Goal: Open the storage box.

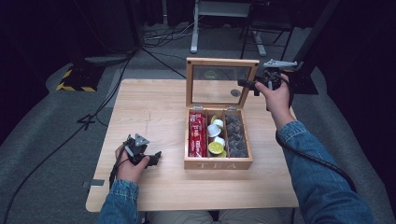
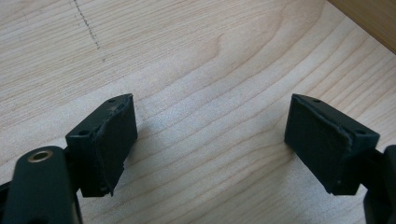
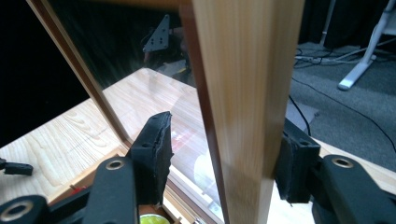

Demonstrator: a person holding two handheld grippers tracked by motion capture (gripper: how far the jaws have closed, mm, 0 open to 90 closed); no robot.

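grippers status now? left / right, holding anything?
Left gripper: open, empty, low over the table.
Right gripper: jaws straddle the side frame of the tea box lid; whether the pads press on it cannot be told.

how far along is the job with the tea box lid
The tea box stands open, its compartments filled. The right gripper straddles the right edge of the upright lid; whether its pads press is unclear. The left gripper rests open on the table. Moving the lid seems left.

Lab or studio, dark curtains [image 1: 28, 28], grey carpet [image 1: 46, 121], floor cables [image 1: 163, 39], hazard-striped stand base [image 1: 74, 81]
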